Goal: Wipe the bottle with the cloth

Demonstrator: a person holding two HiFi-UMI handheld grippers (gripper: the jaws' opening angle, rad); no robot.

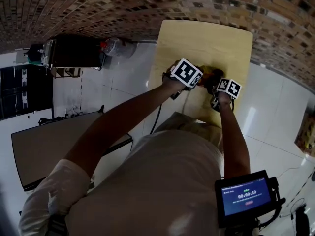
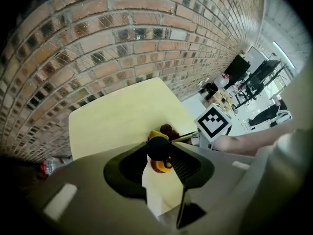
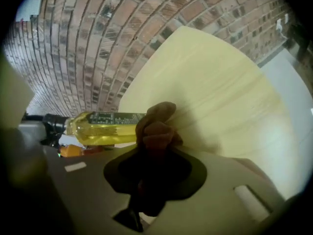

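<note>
The left gripper (image 2: 159, 156) points steeply down over the pale wooden table (image 3: 220, 82), its jaws closed on the black-capped neck of the bottle (image 3: 105, 128). In the left gripper view the bottle shows almost end-on, with the cap uppermost between the jaws. It is a clear bottle of yellow liquid with a dark label along its side. It sits over the near part of the table, between the two grippers. Whether its base rests on the tabletop or is held just clear cannot be confirmed, as the head view hides it behind the marker cubes. The right gripper (image 3: 154, 163) has its jaws clamped on a bunched brown cloth (image 3: 157, 126), which stands out beyond the jaw tips. The cloth lies against the lower end of the bottle, away from the cap. In the head view both grippers are close together, the right one just beside the left. A brick wall (image 2: 122, 38) runs behind the table. A small lit screen (image 1: 245, 194) sits at the lower right of the head view.
</note>
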